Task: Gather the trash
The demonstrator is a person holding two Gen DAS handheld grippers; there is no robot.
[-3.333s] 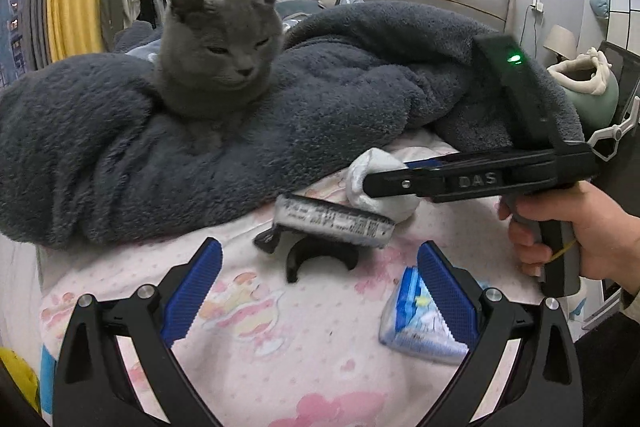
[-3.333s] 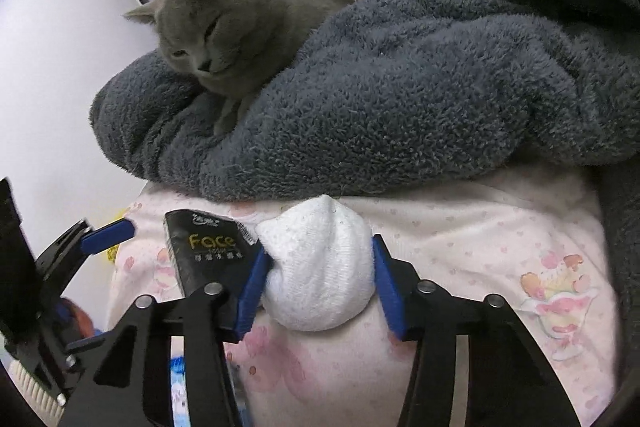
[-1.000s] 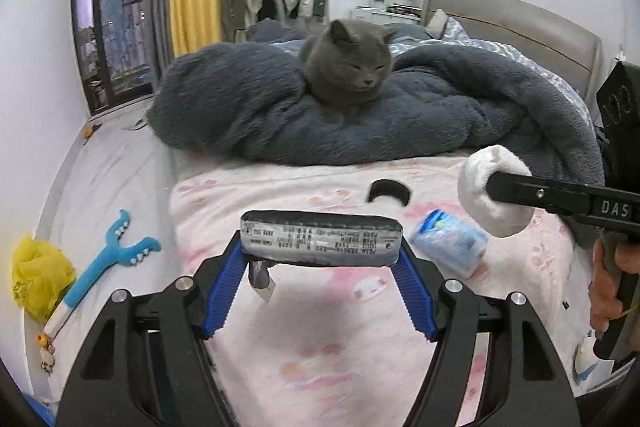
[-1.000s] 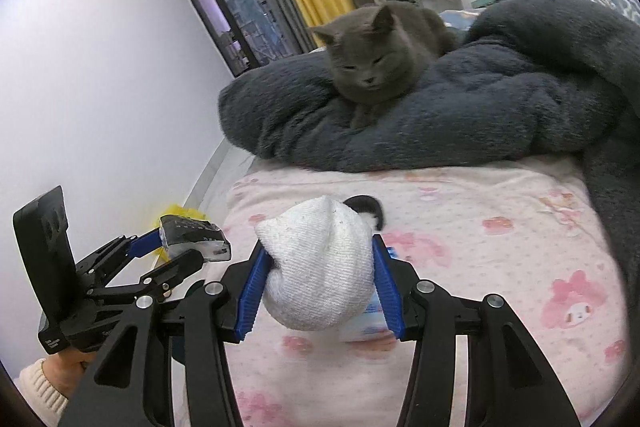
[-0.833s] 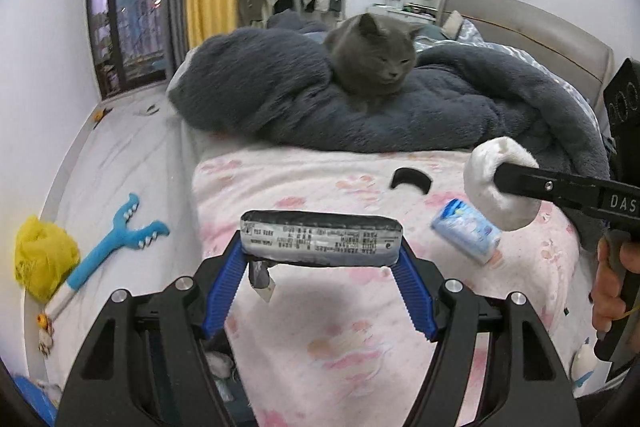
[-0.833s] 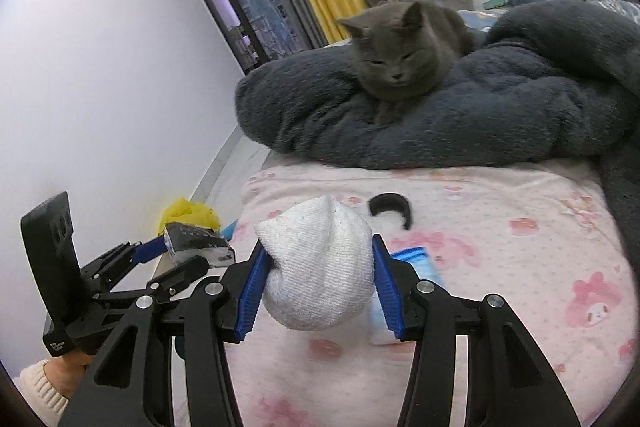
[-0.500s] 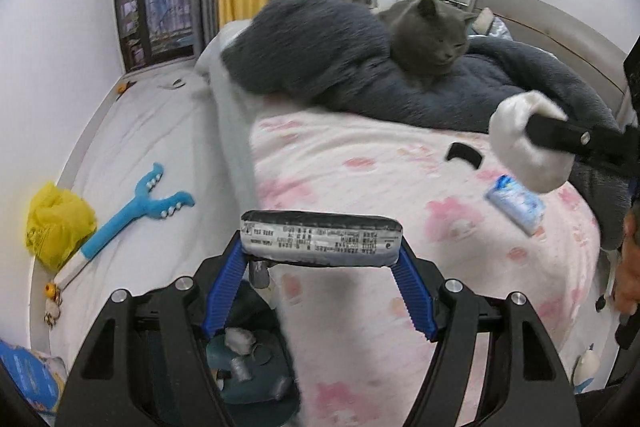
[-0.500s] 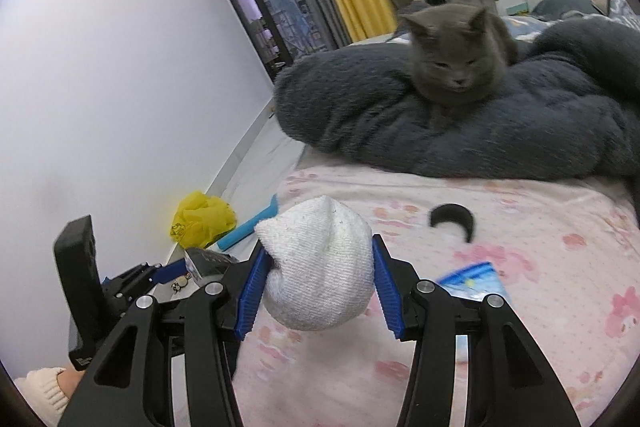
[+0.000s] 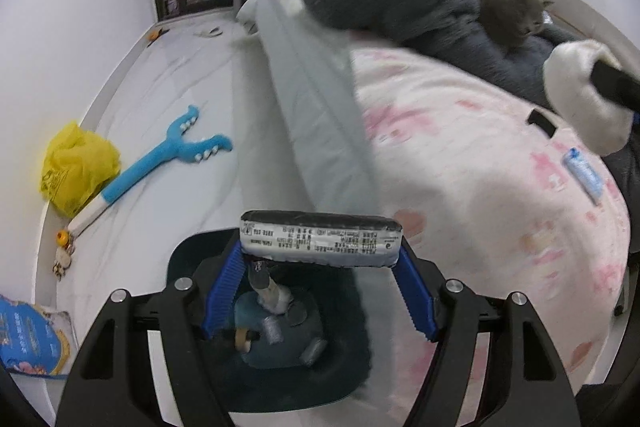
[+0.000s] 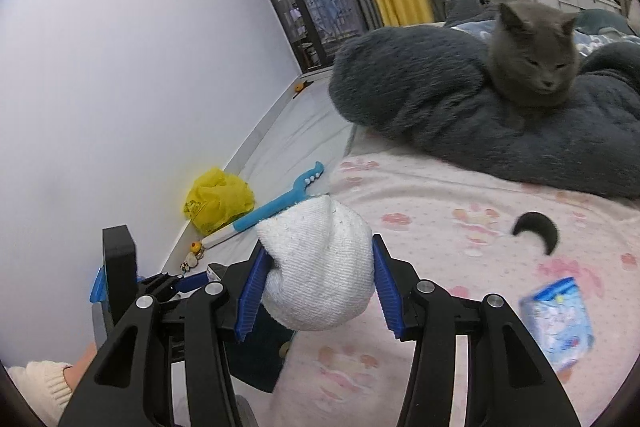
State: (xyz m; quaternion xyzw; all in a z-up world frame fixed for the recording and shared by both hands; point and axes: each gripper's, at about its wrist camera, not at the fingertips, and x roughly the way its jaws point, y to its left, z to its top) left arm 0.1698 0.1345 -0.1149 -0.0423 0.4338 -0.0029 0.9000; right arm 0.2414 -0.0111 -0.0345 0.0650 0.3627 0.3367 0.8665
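My main worry is the drop: my left claw (image 9: 320, 291) hangs over the dark bin (image 9: 276, 331) at lower centre of the left view, but the tissue pack (image 9: 320, 241) it clamps end to end looks wider than the space beside the bed (image 9: 480, 187). If I let go while off-centre, it could clip the rim or the mattress edge and land on the floor. The right claw (image 10: 318, 287), at lower centre of its view, is closed on a white balled sock (image 10: 318, 267), which sits well short of the bin, so releasing now would miss.

The pack is a flat, dark-topped soft packet with a printed silver face. The bin already holds about 5 small scraps. A blue packet (image 10: 558, 323) and black curved piece (image 10: 536, 229) lie on the bed; a grey cat (image 10: 532, 55) sits at upper right.
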